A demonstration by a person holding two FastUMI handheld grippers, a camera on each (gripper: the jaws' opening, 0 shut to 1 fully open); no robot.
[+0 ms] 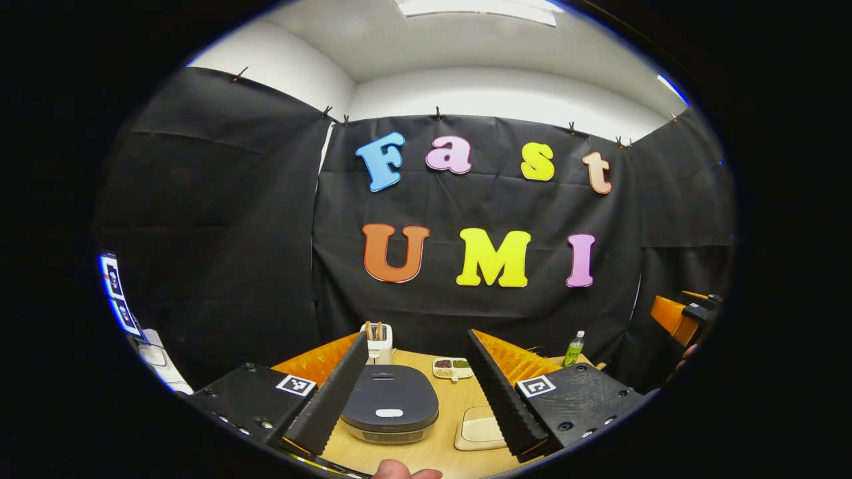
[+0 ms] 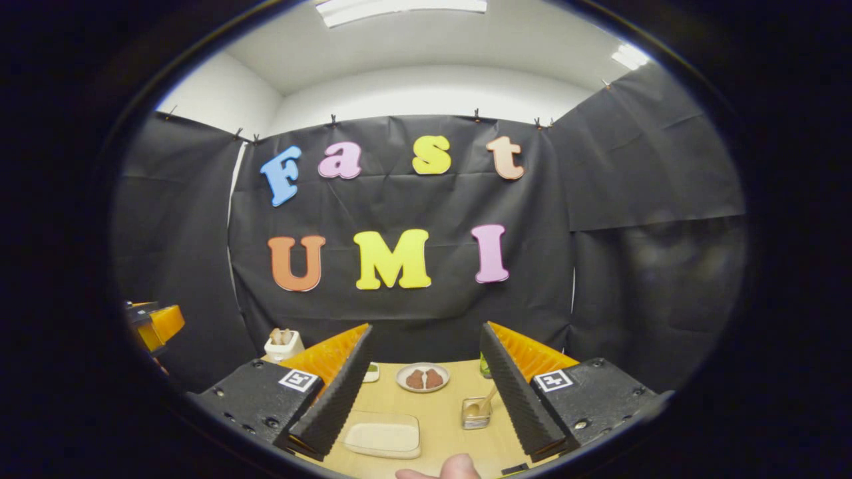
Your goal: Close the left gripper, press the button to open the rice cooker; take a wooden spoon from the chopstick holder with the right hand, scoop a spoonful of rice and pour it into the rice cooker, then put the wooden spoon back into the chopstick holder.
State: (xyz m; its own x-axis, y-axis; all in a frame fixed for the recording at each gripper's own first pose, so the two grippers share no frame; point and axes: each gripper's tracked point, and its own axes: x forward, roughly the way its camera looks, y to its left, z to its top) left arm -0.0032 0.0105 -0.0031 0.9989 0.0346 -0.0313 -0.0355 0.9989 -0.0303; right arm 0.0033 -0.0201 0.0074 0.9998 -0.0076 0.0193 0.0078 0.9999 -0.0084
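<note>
Left gripper view: cooker (image 1: 389, 403) on table (image 1: 449, 436), lid down, low between spread fingers of left gripper (image 1: 418, 392); holder (image 1: 379, 341) just behind with spoons. Step judged first: left jaws wide, empty, to be shut before pressing the lid button (image 1: 389, 413). Right gripper (image 2: 425, 386) likewise wide, empty, above table.

A light wooden table (image 1: 459, 406) carried the closed rice cooker (image 1: 390, 404), chopstick holder (image 1: 379, 340), divided dish (image 1: 452, 368), green bottle (image 1: 574, 349), pale tray (image 2: 382, 437), plate (image 2: 423, 378) and small container (image 2: 476, 412).
</note>
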